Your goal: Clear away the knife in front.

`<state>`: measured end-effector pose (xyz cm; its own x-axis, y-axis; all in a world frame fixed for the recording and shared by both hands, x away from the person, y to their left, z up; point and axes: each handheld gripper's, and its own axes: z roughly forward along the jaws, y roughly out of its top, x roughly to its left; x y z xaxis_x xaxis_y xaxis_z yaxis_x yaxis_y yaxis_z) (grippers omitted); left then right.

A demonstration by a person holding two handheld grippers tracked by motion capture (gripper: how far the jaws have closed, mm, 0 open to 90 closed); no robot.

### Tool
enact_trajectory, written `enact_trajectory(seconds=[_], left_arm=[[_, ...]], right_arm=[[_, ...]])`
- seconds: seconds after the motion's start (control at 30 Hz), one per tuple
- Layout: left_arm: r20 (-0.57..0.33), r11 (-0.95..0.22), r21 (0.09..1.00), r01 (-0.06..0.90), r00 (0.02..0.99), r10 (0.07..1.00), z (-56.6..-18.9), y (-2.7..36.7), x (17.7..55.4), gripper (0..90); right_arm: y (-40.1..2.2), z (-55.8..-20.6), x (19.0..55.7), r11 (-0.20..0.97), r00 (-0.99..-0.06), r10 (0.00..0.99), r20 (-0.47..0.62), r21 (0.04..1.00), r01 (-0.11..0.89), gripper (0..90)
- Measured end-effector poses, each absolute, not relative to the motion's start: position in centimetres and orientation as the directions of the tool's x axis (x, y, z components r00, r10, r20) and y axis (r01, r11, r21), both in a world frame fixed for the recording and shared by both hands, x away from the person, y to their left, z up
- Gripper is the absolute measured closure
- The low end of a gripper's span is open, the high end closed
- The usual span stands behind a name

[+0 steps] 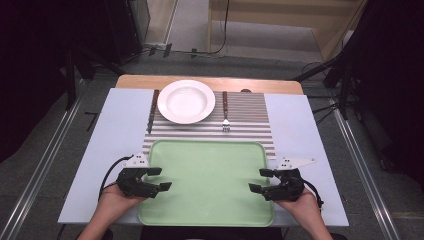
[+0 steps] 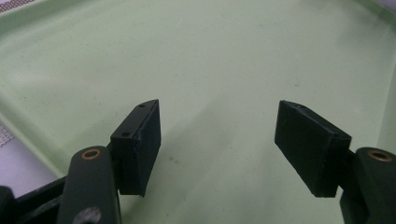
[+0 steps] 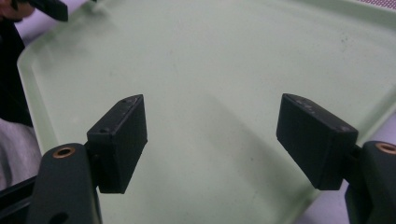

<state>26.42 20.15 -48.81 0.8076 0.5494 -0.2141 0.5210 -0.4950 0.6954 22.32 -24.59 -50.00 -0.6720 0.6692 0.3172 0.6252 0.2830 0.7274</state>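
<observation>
A pale green tray [image 1: 207, 220] lies at the near edge of the table, bare inside. My left gripper [image 1: 161, 178] hovers over the tray's left rim, jaws wide open with nothing between them; its own view looks across the tray floor [image 2: 219, 60]. My right gripper [image 1: 260, 180] stands over the tray's right rim, also open and holding nothing, with the tray [image 3: 210, 60] spread beneath its jaws. Beyond the tray a white plate [image 1: 186, 101] sits on a striped placemat [image 1: 250, 125], a knife [image 1: 152, 110] to its left and a fork [image 1: 225, 111] to its right.
The table [image 1: 117, 140] has a light blue-grey top with a wooden strip at the far edge. Dark equipment and metal rails flank it on both sides. The other hand's gripper [image 3: 49, 8] shows at the top left of the right gripper view.
</observation>
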Motion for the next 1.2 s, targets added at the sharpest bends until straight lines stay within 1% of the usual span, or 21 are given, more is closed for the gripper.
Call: enact_trajectory(seconds=[0.1,0.13,0.2,0.5,0.73,0.83,1.13,1.2], left_arm=[[-0.211,-0.493,0.692,0.527,0.801,0.56,-48.8,20.2,26.6,31.3],[-0.228,-0.479,0.693,0.539,0.794,0.564,-48.8,20.2,26.7,31.3],[-0.233,-0.478,0.687,0.547,0.79,0.567,-48.7,20.3,26.8,31.3],[-0.234,-0.464,0.68,0.568,0.768,0.596,-48.6,20.5,26.8,31.3],[-0.246,-0.439,0.686,0.58,0.753,0.61,-48.6,20.8,27.0,31.3],[-0.251,-0.441,0.68,0.586,0.751,0.611,-48.6,20.8,27.0,31.4],[-0.243,-0.434,0.684,0.587,0.744,0.623,-48.5,21.1,26.9,31.4],[-0.254,-0.419,0.681,0.6,0.731,0.634,-48.4,21.1,27.0,31.4]], right_arm=[[-24.5,-49.8,22.3,0.263,-0.666,0.665,0.338,0.729,0.632,23.6],[-24.4,-49.7,22.2,0.264,-0.673,0.659,0.335,0.735,0.624,23.7],[-24.4,-49.7,22.2,0.275,-0.679,0.659,0.325,0.736,0.619,23.6],[-24.6,-50.2,22.6,0.284,-0.665,0.673,0.323,0.718,0.636,23.8],[-24.6,-50.5,23.2,0.312,-0.688,0.656,0.309,0.719,0.621,24.2],[-24.7,-50.5,23.1,0.303,-0.685,0.653,0.323,0.717,0.628,24.2],[-24.7,-50.4,23.0,0.3,-0.682,0.661,0.312,0.723,0.622,24.2],[-24.7,-50.4,23.1,0.305,-0.684,0.66,0.311,0.722,0.621,24.2]])
